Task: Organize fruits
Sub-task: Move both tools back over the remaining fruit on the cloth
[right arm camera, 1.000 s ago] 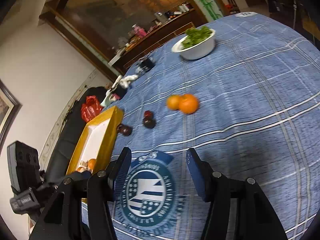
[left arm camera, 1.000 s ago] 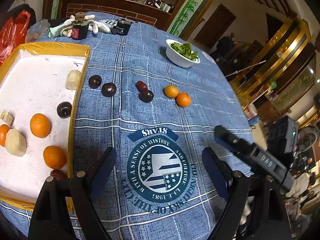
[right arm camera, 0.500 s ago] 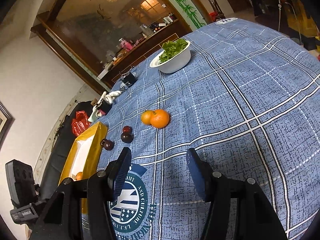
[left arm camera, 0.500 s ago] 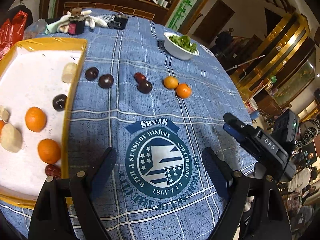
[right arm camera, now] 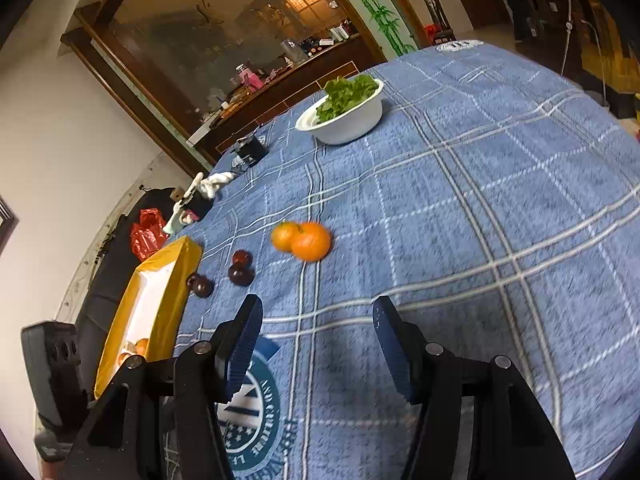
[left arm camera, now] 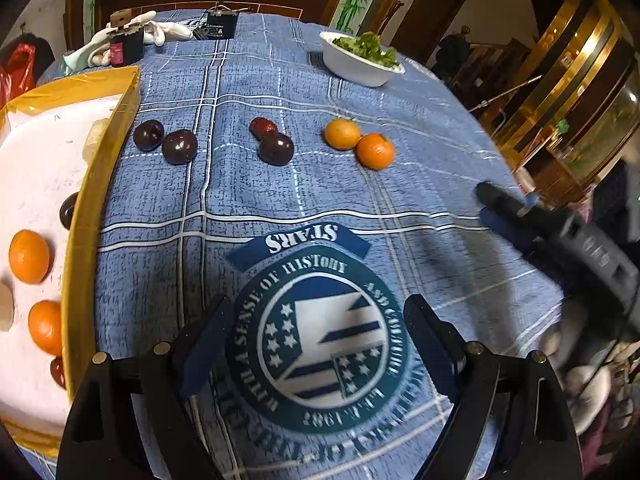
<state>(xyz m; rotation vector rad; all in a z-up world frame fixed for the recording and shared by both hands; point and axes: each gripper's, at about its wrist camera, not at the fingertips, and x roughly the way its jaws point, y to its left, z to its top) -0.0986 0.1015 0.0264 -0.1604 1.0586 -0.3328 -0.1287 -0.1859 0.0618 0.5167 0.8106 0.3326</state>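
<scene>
Two oranges (left arm camera: 359, 143) lie together on the blue plaid cloth; they also show in the right wrist view (right arm camera: 303, 239). Left of them lie a dark plum with a red date (left arm camera: 272, 142) and two more plums (left arm camera: 166, 141) by the yellow tray (left arm camera: 82, 240). The tray holds oranges (left arm camera: 29, 256), a plum and pale pieces. My left gripper (left arm camera: 316, 340) is open and empty above the round emblem. My right gripper (right arm camera: 316, 332) is open and empty, a short way before the oranges; it shows blurred at the right of the left wrist view (left arm camera: 532, 220).
A white bowl of greens (left arm camera: 360, 60) stands at the back of the table, also in the right wrist view (right arm camera: 344, 112). A dark jar with white gloves (left arm camera: 126, 42) and a small black box (left arm camera: 220, 26) sit at the far edge. The table edge curves off to the right.
My right gripper has moved forward toward the two oranges, which now look larger. My left gripper has dropped lower and shifted slightly right, off the tray. No fruit has moved.
</scene>
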